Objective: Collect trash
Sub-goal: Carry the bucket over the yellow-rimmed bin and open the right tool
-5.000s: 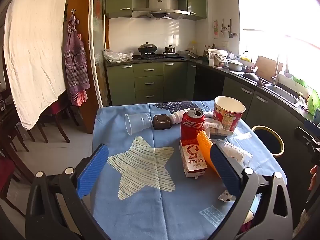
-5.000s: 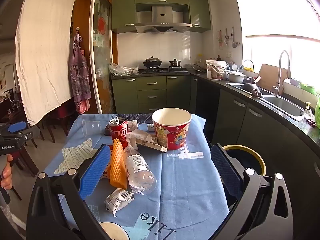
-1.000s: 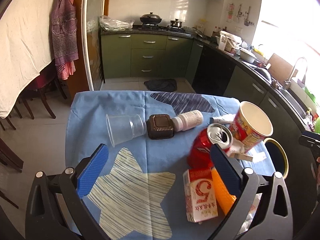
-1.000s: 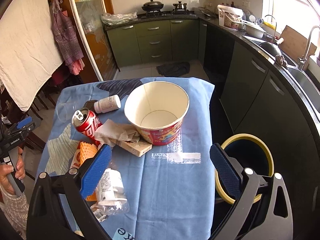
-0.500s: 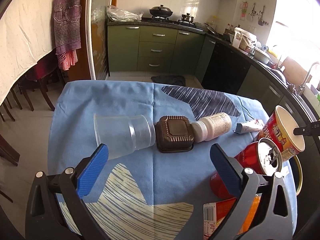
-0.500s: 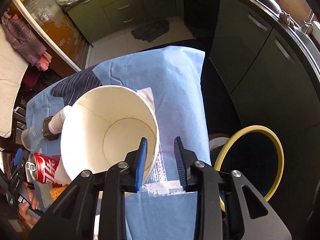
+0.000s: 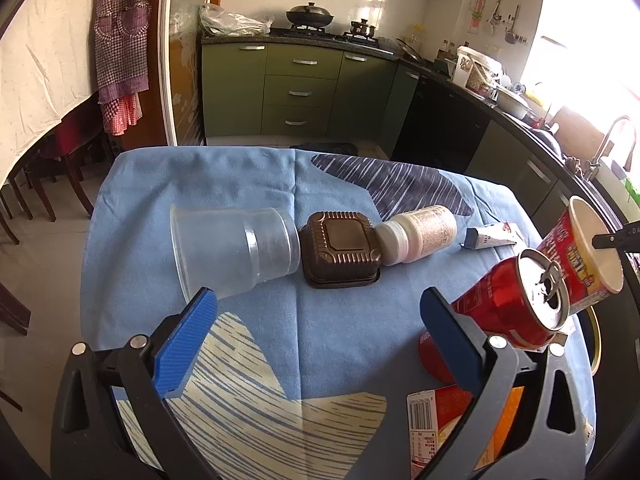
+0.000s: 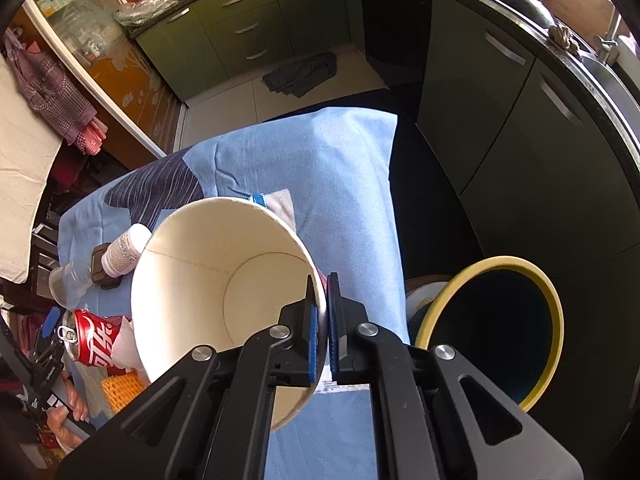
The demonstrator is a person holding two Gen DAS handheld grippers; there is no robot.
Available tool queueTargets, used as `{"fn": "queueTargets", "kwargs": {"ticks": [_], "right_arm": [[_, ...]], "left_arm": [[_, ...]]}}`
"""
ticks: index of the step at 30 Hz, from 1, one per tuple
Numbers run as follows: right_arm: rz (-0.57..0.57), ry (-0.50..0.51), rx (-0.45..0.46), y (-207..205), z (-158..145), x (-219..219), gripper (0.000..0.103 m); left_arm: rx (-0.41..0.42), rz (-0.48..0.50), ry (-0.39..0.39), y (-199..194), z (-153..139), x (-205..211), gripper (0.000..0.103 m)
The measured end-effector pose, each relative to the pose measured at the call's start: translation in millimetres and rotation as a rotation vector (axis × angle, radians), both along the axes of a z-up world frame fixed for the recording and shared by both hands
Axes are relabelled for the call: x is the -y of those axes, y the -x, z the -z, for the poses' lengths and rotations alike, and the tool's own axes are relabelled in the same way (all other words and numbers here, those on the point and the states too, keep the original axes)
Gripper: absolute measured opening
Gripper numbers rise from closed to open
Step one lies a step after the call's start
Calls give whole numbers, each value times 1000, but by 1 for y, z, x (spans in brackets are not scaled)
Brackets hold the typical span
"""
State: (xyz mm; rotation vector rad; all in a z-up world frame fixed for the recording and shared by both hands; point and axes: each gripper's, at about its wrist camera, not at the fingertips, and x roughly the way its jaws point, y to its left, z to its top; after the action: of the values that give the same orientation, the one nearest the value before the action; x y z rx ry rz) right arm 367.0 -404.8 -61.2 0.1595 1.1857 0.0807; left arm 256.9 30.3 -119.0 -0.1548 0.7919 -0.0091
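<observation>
Blue-padded right gripper (image 8: 323, 322) jaws clenched on paper tub (image 8: 224, 280) rim, lower centre of frame, tub tilted over desk (image 8: 344, 184) | yellow-rimmed bin (image 8: 492, 332) lower right, beside desk | left gripper (image 7: 316, 336) jaws released, empty, above cloth | clear cup (image 7: 232, 250), brown box (image 7: 340, 254), red can (image 7: 508, 308) on desk

One can (image 7: 505, 307), two cups (image 7: 234, 251)
</observation>
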Motion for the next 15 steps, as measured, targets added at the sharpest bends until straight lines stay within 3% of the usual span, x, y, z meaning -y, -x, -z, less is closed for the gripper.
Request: {"fn": "queueTargets", "kwargs": {"ticks": [4,7,15], "right_arm": [[89,1,45,28,-23,56,5],[195,1,47,49,-23,110,5],[410,3,-46,86,48,208,6]], "left_arm": [[17,-5,16,5,-6,-4,97],[31,-6,34,9,-11,-7,97],[59,33,18,21,-27,5,97]]}}
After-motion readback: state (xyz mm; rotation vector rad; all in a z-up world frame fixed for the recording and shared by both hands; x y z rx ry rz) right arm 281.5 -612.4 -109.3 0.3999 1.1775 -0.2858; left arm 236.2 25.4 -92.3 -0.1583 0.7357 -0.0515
